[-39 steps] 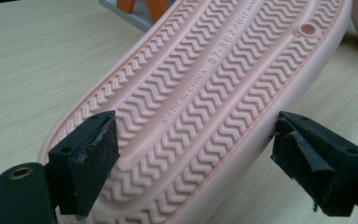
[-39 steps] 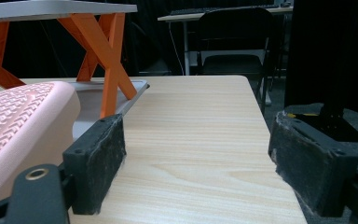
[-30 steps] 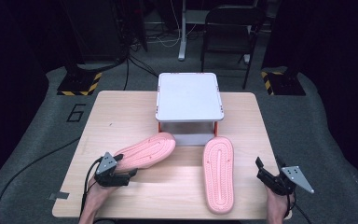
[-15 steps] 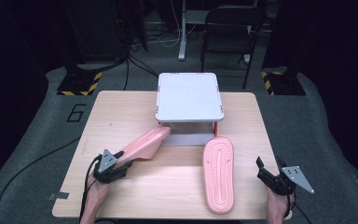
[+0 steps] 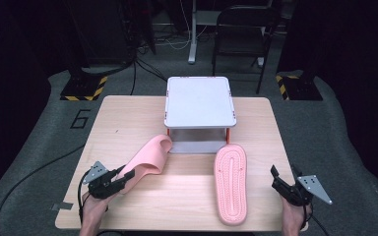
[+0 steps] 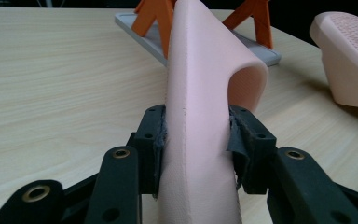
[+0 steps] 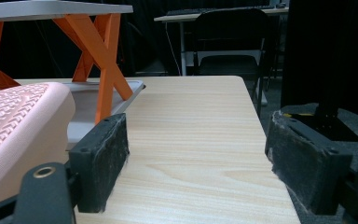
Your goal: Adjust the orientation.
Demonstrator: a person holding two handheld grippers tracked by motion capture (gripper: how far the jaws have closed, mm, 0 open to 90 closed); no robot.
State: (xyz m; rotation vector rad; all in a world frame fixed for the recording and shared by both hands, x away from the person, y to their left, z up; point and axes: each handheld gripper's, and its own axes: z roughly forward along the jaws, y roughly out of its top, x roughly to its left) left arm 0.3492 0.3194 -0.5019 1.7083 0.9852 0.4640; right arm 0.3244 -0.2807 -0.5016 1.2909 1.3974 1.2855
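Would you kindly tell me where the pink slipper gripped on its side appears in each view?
High view: gripped slipper lower left of centre, heel in the left gripper.
Left gripper view: centre, between both fingers.
Right gripper view: I can't find it; the sole-up slipper lies at left.
Shared landmark: the orange-legged stand.

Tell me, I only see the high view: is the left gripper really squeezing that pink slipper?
Observer: Yes. In the left gripper view the left gripper's jaws have just been closing, and both pads press the sides of the pink slipper.
Operator: What holds up the white shelf?
Observer: Orange crossed legs, seen in the right gripper view.
Operator: Is the right gripper grabbing anything?
Observer: No. Its jaws stand open over bare table; the other slipper lies beside one jaw.
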